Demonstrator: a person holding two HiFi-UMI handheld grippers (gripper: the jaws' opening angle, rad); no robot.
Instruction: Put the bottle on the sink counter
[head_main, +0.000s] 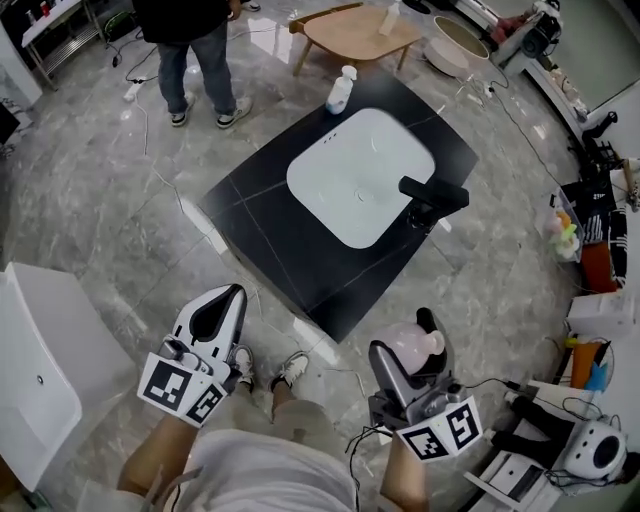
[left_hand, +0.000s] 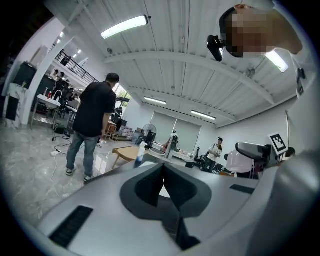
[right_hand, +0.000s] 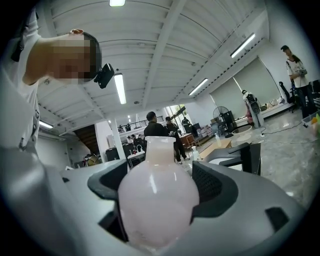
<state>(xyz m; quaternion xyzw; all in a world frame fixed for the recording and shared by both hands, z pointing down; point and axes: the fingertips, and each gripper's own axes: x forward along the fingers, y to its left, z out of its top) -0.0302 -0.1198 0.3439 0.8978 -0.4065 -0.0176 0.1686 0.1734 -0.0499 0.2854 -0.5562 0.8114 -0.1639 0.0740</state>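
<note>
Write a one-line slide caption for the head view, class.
Right gripper holds a pale pink bottle, left gripper is shut and empty, both short of the black sink counter with its white basin.

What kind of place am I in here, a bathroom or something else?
Probably an open lab or studio, not a bathroom. The white sink basin in its black counter slab sits mid-room on grey marble floor, loose cables trail across it, and long strip lights hang under a ribbed ceiling.

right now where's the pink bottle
The pale pink round bottle sits clamped in the right hand-held gripper, lower right in the head view, short of the black sink counter.
</note>
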